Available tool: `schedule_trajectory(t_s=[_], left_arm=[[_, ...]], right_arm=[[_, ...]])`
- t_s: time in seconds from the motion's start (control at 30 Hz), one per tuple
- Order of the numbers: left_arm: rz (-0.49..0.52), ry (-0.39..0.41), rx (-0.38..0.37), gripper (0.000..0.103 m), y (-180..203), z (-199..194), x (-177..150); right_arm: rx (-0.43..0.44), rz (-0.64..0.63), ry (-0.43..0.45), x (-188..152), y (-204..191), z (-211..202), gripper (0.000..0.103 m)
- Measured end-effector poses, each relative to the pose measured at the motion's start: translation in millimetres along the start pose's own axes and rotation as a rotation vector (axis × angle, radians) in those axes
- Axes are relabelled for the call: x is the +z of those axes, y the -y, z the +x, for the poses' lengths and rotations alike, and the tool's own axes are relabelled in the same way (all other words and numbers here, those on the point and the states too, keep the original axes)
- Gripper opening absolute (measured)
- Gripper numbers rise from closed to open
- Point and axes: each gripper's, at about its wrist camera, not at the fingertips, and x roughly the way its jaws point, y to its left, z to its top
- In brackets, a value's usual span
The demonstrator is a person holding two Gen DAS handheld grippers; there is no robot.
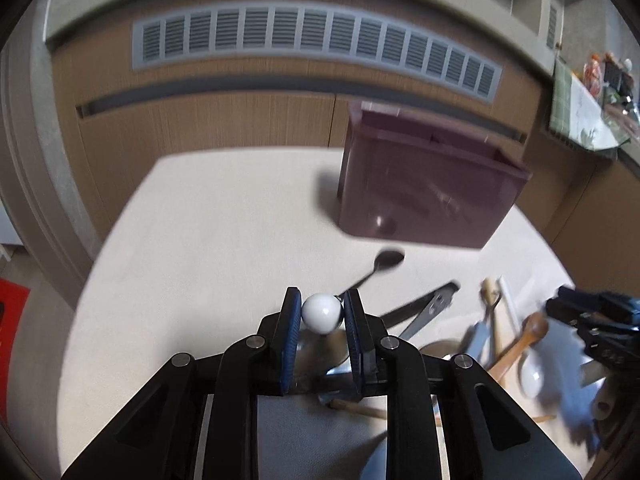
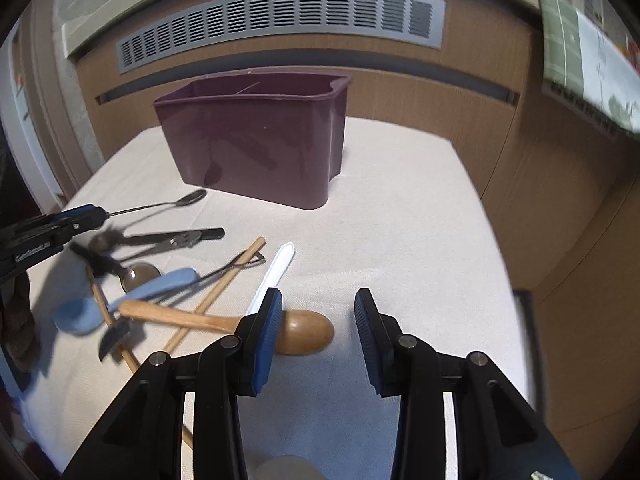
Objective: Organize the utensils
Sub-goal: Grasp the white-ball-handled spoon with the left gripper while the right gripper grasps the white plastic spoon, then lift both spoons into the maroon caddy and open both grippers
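My left gripper (image 1: 321, 305) is shut on the white ball end (image 1: 321, 314) of a thin metal spoon (image 1: 387, 260), which points toward the purple utensil bin (image 1: 432, 184). In the right wrist view the left gripper (image 2: 100, 213) holds the metal spoon (image 2: 188, 198) just above the cloth, left of the bin (image 2: 256, 140). My right gripper (image 2: 318, 300) stands open over the table, nothing between its pads. A wooden spoon (image 2: 308, 332) lies just below its left finger, partly hidden. The right gripper (image 1: 592, 312) shows blurred at the right in the left wrist view.
A heap of utensils lies on the white cloth (image 2: 400, 220): a blue spoon (image 2: 120, 300), a white plastic knife (image 2: 276, 268), chopsticks (image 2: 224, 288), a black-handled tool (image 2: 172, 238) and a metal ladle (image 2: 140, 274). A wooden cabinet with a vent grille (image 2: 280, 20) stands behind the table.
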Motion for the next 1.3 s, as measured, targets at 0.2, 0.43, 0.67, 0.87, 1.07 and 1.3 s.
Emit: schedule_trajectory(t_s=[0.2,0.43,0.67,0.87,1.07,1.3], left_arm=[[-0.014,0.074,-0.007,0.023,-2,-24,11],[-0.012,0.131,-0.016,0.023,-2,-45,21],[-0.011,0.151,-0.033,0.023,3,-62,27],[0.028,0.187,-0.023,0.023,15,-79,38],[0.059,0.207,-0.011,0.023,25,-89,48],[0.116,0.296,-0.041,0.023,41,-114,105]], right_arm=[[0.061,0.017,-0.047,13,-16,27,0.034],[0.009,-0.003,-0.101,21,-31,54,0.014],[0.062,-0.03,-0.001,25,-27,23,0.01],[0.069,-0.035,0.143,26,-19,-22,0.009],[0.071,-0.034,0.234,36,-14,-49,0.009],[0.088,-0.015,0.386,81,-8,-90,0.009]])
